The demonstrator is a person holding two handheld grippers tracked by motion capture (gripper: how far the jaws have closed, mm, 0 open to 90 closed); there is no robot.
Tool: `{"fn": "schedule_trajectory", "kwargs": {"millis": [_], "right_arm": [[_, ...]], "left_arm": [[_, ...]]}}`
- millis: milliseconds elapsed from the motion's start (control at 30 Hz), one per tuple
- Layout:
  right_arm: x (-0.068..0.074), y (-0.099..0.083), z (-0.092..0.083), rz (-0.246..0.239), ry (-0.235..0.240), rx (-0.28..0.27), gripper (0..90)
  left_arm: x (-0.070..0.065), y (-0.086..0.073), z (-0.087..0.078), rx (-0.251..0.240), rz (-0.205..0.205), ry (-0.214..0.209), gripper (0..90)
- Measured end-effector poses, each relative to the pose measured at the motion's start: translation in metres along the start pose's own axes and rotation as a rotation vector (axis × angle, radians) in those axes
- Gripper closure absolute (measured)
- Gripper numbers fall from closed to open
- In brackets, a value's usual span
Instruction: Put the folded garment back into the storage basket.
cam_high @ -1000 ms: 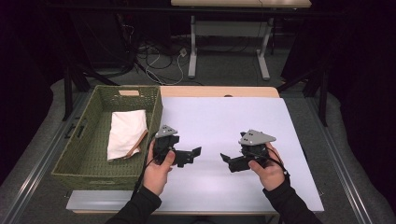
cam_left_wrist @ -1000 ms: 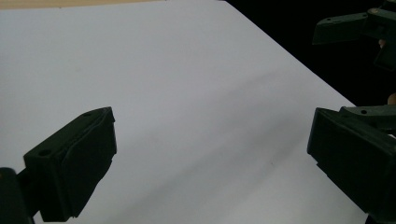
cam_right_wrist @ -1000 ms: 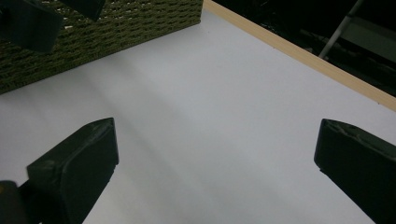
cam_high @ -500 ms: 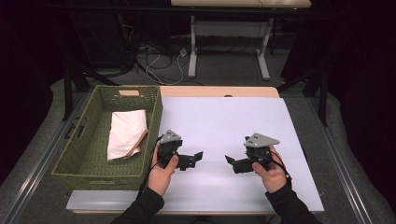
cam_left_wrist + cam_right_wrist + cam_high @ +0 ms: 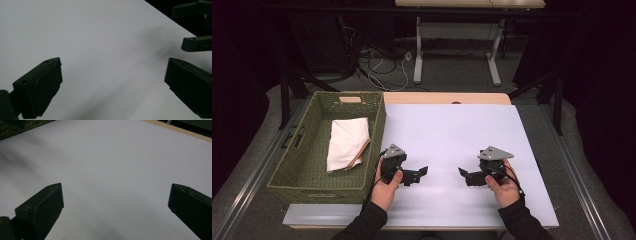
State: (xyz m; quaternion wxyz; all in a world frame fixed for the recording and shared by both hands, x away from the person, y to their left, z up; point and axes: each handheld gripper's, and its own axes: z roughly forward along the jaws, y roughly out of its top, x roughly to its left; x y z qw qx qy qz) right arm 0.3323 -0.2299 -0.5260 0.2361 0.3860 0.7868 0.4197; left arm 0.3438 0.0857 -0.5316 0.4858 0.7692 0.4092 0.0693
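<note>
Nearby, woven basket (image 5: pixel 292 172), folded cloth (image 5: pixel 346 142)

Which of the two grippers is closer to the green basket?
The left gripper. It is held just beside the green basket with the folded cloth, while the right gripper sits farther across the white table.

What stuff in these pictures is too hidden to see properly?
- Under the folded white cloth: high view, the cloth covers that part of the green basket.
- The person's forearms: high view, cut off by the bottom edge.
- The other claw's body: left gripper view, cut off at the right edge.
- The basket: right gripper view, just a corner at the top edge.
</note>
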Motion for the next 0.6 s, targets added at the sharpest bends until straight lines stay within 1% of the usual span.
{"fn": "schedule_trajectory", "kwargs": {"millis": [67,100,133,167,233,300,333,367,467,600], "right_arm": [[-0.004,-0.002,0.001,0.025,0.002,0.002,0.0],[-0.008,-0.005,0.002,0.051,0.009,0.005,0.0],[-0.008,-0.005,0.002,0.051,0.009,0.005,0.0],[-0.009,-0.006,0.003,0.065,0.008,0.008,0.0],[-0.011,-0.008,0.004,0.076,0.001,0.01,0.2],[-0.012,-0.009,0.005,0.079,-0.01,0.02,0.2],[-0.013,-0.01,0.006,0.072,-0.009,0.011,0.2],[-0.013,-0.01,0.006,0.07,-0.011,0.017,0.2],[-0.013,-0.01,0.007,0.077,-0.008,0.025,0.2],[-0.014,-0.01,0.007,0.082,-0.012,0.02,0.2]], "left_arm": [[0.0,-0.001,0.001,0.004,-0.008,-0.004,1.5],[0.001,-0.002,0.001,0.0,-0.011,0.0,1.5],[0.001,-0.002,0.001,0.0,-0.011,0.0,1.5],[0.001,-0.003,0.002,-0.001,-0.014,-0.002,1.5],[0.002,-0.004,0.002,0.004,-0.017,-0.003,1.5],[0.002,-0.005,0.002,0.007,-0.018,-0.003,1.5],[0.002,-0.005,0.002,0.007,-0.021,-0.005,1.5],[0.002,-0.005,0.002,0.008,-0.022,-0.007,1.5],[0.003,-0.005,0.002,0.007,-0.023,-0.005,1.5],[0.003,-0.005,0.002,0.005,-0.029,-0.008,1.5]]}}
